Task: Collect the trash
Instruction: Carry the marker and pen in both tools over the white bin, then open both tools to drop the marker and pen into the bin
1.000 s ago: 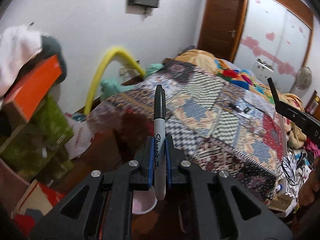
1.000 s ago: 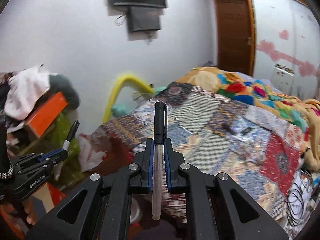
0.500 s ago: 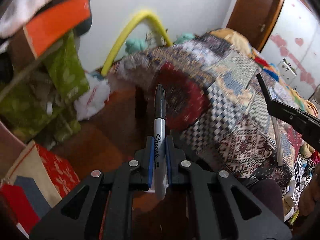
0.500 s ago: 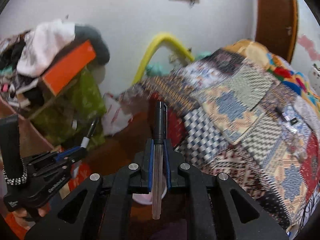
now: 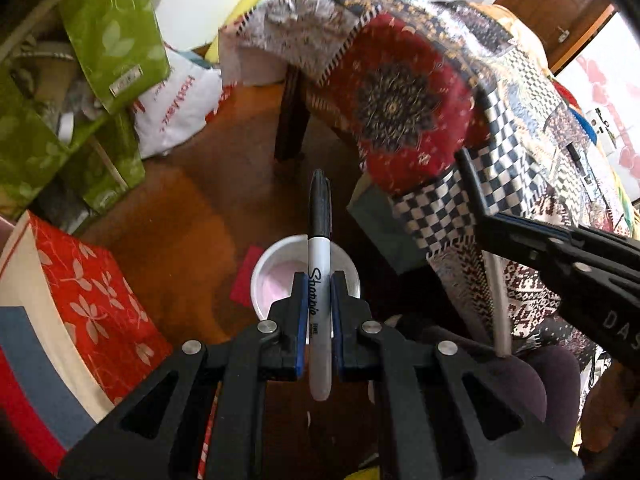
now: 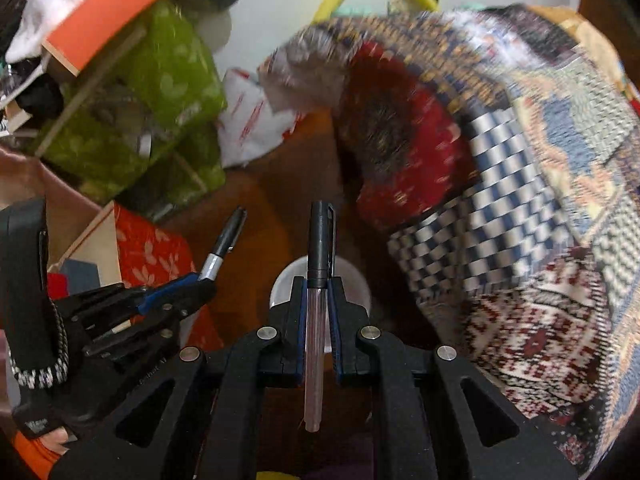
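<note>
My left gripper [image 5: 319,282] is shut on a black-capped Sharpie marker [image 5: 319,240], held upright over a white round bin [image 5: 272,276] on the brown floor. My right gripper [image 6: 319,286] is shut on a clear-barrelled pen with a black cap [image 6: 318,264], also above the white bin [image 6: 352,280]. The left gripper and its marker [image 6: 224,240] show at the left of the right wrist view. The right gripper [image 5: 532,240] and its pen barrel [image 5: 498,304] show at the right of the left wrist view.
A patchwork quilt [image 5: 460,92] hangs over the bed edge at right, with a dark wooden bed leg [image 5: 290,116]. Green bags [image 5: 112,28], a white plastic bag [image 5: 176,108] and a red floral box [image 5: 84,292] crowd the left. A red paper scrap [image 5: 244,280] lies beside the bin.
Both grippers have tilted down from the bed toward the floor and come over the white bin, each still holding its pen.
</note>
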`<control>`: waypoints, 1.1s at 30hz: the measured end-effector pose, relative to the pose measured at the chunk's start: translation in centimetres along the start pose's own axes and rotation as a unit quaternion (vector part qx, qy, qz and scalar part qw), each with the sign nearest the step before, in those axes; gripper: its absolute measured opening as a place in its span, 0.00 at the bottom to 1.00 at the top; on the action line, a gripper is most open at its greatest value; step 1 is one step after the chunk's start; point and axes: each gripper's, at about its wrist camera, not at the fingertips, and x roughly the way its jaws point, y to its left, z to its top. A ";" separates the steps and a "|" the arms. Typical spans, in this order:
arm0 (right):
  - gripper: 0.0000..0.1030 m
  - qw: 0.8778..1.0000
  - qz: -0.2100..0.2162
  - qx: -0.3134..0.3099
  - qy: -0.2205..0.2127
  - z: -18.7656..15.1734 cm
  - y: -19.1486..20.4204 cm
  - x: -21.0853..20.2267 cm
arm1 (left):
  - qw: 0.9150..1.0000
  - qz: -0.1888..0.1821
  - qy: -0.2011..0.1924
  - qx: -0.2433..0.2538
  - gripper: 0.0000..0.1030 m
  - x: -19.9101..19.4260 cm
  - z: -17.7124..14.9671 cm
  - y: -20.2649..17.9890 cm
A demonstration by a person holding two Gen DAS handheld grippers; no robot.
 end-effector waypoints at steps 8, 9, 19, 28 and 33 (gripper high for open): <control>0.13 0.999 0.031 0.009 0.042 1.2 -0.2 2.6 | 1.000 0.002 0.009 -0.008 0.09 2.1 0.7 0.0; 0.19 0.999 0.026 0.006 0.043 1.2 -0.2 2.6 | 1.000 0.004 0.010 -0.005 0.12 2.3 0.7 -0.1; 0.38 1.000 0.004 -0.004 0.019 -0.2 -0.7 0.3 | 1.000 0.017 0.005 -0.009 0.26 0.5 -0.1 0.4; 0.38 0.999 -0.009 -0.017 -0.038 -1.8 -0.1 -5.1 | 0.999 0.017 -0.048 -0.005 0.26 -5.3 -1.0 -0.4; 0.38 0.997 -0.015 -0.010 -0.077 -2.6 -0.2 -8.5 | 0.996 0.016 -0.090 0.003 0.26 -9.3 -1.5 -1.8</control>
